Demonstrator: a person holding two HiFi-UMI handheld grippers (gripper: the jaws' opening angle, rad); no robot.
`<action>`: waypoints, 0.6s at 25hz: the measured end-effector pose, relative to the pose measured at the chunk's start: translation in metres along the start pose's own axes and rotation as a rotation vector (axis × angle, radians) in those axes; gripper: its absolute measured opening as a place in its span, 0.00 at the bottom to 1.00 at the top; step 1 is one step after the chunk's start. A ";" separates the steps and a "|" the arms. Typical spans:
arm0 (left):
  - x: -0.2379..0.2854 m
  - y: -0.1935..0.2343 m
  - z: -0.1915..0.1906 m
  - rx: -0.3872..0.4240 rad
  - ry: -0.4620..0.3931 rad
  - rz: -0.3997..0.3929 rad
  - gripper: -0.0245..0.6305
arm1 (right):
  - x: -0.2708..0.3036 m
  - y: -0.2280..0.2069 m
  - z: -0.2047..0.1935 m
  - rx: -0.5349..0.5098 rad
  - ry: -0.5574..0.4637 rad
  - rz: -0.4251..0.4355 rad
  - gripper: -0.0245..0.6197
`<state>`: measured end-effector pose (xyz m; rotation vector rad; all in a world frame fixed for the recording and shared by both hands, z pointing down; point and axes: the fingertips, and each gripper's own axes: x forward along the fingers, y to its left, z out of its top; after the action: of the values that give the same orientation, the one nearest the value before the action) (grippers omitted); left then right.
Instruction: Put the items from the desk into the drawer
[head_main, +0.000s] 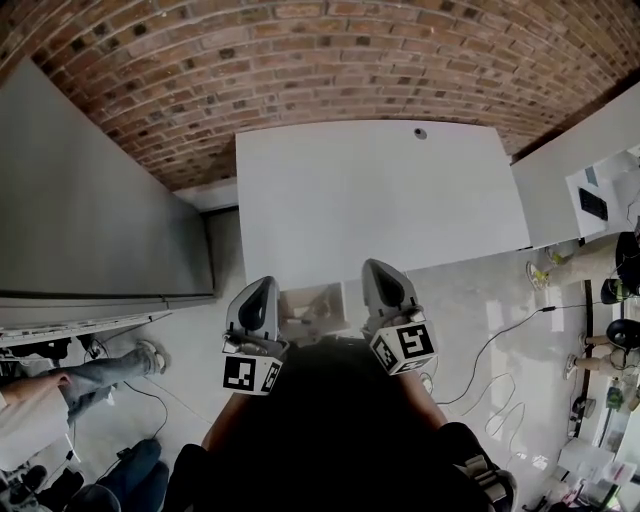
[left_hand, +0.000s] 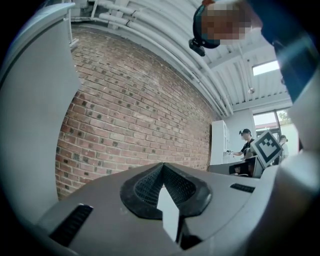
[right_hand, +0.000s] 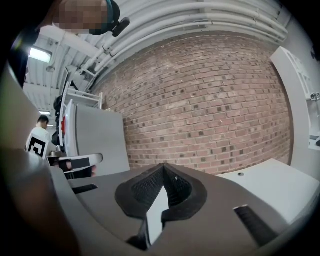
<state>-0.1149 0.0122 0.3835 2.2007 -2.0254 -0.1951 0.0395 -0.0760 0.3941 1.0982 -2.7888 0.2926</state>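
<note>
Left hand-held gripper and right hand-held gripper hovering closed, empty; white rectangular bench ahead showing no items; probably finishing, next checking drawer.

Rough, matt red brick wall with pale mortar lines. Below it, a smooth, matt white counter. The left claw and right claw have smooth, matt grey plastic shells and black, finely ribbed pads that look rubbery. The pale floor looks smooth.

Head downward — others face brick wall.
</note>
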 end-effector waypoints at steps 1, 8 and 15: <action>0.001 -0.001 -0.001 0.002 0.001 -0.002 0.04 | 0.000 -0.002 -0.001 0.002 0.001 -0.001 0.04; 0.004 -0.006 -0.001 -0.004 0.001 -0.003 0.04 | -0.001 -0.008 0.000 -0.004 0.010 -0.001 0.04; -0.002 -0.007 -0.002 -0.009 0.006 0.000 0.04 | -0.004 -0.003 -0.004 -0.001 0.020 0.006 0.04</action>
<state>-0.1082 0.0149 0.3844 2.1936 -2.0176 -0.1974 0.0446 -0.0746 0.3980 1.0807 -2.7749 0.3011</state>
